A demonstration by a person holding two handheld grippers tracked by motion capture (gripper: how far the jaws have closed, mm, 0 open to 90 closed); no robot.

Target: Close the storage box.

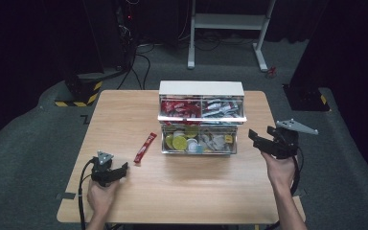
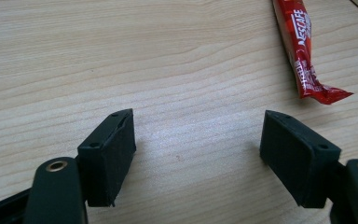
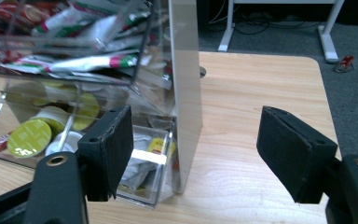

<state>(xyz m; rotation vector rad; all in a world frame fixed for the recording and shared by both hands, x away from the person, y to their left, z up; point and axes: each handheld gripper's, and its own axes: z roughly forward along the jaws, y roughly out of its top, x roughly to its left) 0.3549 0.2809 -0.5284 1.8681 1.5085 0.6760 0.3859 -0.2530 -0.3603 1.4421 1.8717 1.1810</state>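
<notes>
Your left tongs (image 1: 123, 169), spread wide and empty, sit nearest the red sachet (image 1: 145, 147); it lies just beyond, long axis pointing toward the organizer (image 1: 201, 88).

The sachet (image 2: 305, 51) runs off the left gripper view's top edge (its brand still reads). In the high view, the organiser's (image 1: 201, 88) small contents blur together.
</notes>
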